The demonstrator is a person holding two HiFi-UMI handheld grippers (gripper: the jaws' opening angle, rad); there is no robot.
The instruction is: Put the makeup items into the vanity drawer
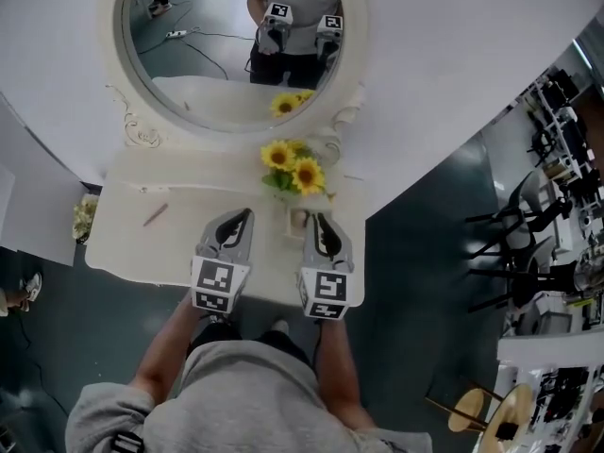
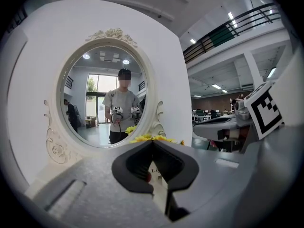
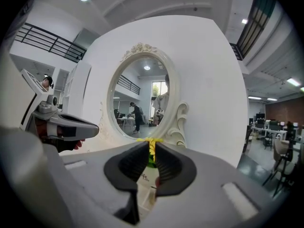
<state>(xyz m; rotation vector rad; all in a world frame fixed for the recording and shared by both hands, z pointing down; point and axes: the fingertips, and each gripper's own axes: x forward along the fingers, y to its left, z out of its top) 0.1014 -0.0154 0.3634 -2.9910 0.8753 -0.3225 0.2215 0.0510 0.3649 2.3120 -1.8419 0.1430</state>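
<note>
Currently: yellow sunflowers (image 1: 294, 166) in white printed box (image 1: 296, 219), cream vanity top's (image 1: 179, 243) right half; left gripper (image 1: 242, 217) closed, empty; right gripper (image 1: 317, 219) slightly parted.

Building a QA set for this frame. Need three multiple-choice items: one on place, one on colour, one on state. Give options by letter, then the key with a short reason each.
1. Where does the thin pink stick lie on the vanity top?
A. To the left of the sunflowers
B. To the right of the sunflowers
C. Against the mirror's frame

2. What colour are the sunflowers' petals?
A. Red
B. Yellow
C. White

3. How do the jaws of the left hand-held gripper stand?
A. Wide apart
C. Together, with nothing between them
B. Clamped on a bottle

Key:
1 A: in the head view the stick lies alone on the top's left part, apart from the flowers.
2 B: the petals show yellow in every view.
3 C: the left gripper view shows the tips meeting, with nothing held.
</note>
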